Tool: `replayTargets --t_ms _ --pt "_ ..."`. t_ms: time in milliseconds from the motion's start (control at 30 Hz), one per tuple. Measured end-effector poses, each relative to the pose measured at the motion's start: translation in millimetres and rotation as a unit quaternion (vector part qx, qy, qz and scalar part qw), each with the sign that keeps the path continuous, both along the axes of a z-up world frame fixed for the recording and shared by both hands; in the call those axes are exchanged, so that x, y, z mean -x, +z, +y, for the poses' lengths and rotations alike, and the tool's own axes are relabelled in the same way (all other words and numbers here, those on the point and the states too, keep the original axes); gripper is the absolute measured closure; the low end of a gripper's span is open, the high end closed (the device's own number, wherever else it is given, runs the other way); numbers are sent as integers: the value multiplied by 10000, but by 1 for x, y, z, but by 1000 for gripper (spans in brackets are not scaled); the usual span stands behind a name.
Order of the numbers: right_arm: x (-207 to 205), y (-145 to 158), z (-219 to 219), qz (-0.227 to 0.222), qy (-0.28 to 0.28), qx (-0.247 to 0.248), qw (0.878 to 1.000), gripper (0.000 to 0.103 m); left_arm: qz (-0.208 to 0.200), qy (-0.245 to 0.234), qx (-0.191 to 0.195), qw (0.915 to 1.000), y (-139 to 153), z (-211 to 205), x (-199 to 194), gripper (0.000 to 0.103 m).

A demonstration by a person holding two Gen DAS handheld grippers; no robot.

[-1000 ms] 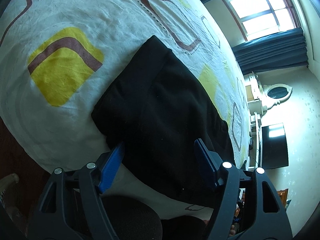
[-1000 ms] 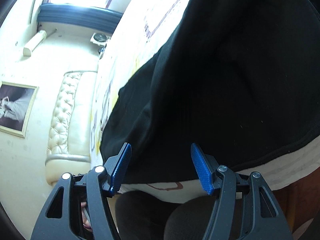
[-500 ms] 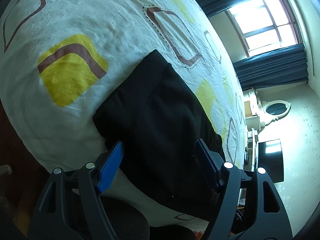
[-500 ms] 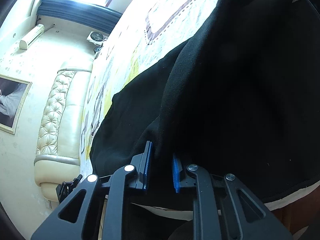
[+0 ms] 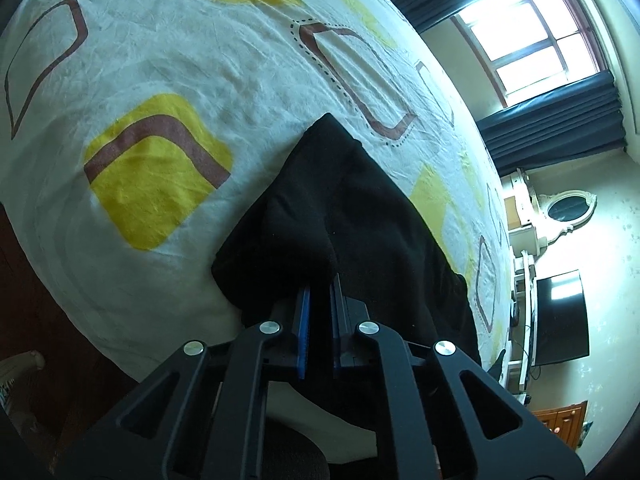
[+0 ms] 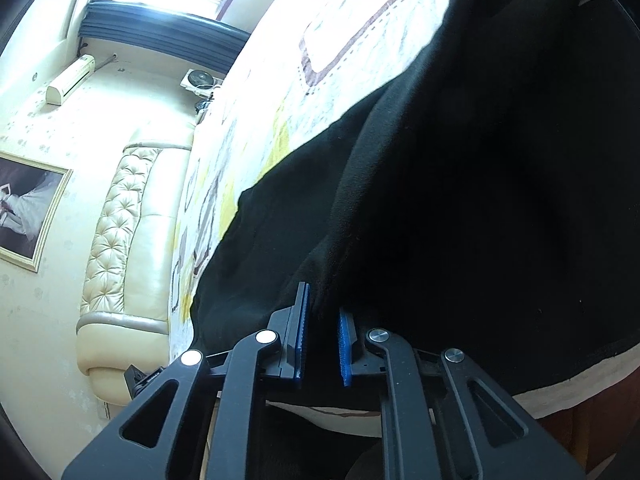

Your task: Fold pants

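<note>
Black pants (image 5: 344,216) lie on the bed's white sheet (image 5: 168,80) w/ yellow & brown squares, near its front edge; left gripper (image 5: 319,308) pressed together, blue pads pinching a bunched fold of the cloth; right gripper (image 6: 322,328) jaws closing on a ridge of the same pants (image 6: 460,200), fabric betw. the pads; tufted cream headboard (image 6: 120,232) beyond, window (image 5: 524,36) w/ dark curtains at the far side.

Plain black fabric pants (image 5: 352,220) fill the lower centre of the left wrist view. Under them, the crinkled white bedsheet (image 5: 200,60) carries yellow rounded squares and brown outlined ones. Upper right hang dark blue curtains (image 5: 560,120). Both black grippers' pads (image 6: 301,332) are blue.
</note>
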State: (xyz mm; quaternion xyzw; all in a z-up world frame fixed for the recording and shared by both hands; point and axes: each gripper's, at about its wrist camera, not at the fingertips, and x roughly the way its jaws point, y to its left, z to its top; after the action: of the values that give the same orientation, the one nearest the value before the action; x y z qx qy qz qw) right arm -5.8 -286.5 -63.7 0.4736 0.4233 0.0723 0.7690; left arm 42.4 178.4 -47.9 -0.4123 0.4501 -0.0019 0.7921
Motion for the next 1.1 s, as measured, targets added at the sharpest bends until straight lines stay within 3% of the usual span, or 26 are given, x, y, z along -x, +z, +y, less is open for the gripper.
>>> replayTargets --t_ms 167,333,467,533,567,700,800,833,900,1000,1100 --pt "18 12 0 -132 105 -112 9998 90 -115 26 18 9999 10 10 12 96" --pt "33 -17 1 447 199 -299 9984 90 544 -126 4 9984 -21 14 13 95" --pt "33 -26 -6 692 155 -602 9957 84 533 -416 -387 9970 -18 7 10 90" --pt "38 -19 -13 629 69 -750 9952 69 490 -419 -763 9950 -8 4 14 63" --pt "42 -9 -14 504 32 -749 9959 66 470 -401 -839 9946 -5 4 17 60" --pt "71 30 -69 -29 -359 91 9993 66 484 -262 -630 9965 -2 13 29 53" --pt "106 59 -153 -234 -1311 950 9865 61 469 -96 -522 9975 0 18 36 48" --pt "116 64 -183 -187 -1616 1210 9792 48 424 -33 -513 9978 2 18 38 46" --pt "131 67 -239 40 -2086 1753 9622 47 334 37 -545 9979 7 19 38 39" --pt "137 55 -306 590 -2401 2305 9411 47 191 77 -647 9977 18 13 39 37" --pt "133 33 -341 860 -2339 2336 9399 47 -4 35 -762 9971 29 -1 45 31"
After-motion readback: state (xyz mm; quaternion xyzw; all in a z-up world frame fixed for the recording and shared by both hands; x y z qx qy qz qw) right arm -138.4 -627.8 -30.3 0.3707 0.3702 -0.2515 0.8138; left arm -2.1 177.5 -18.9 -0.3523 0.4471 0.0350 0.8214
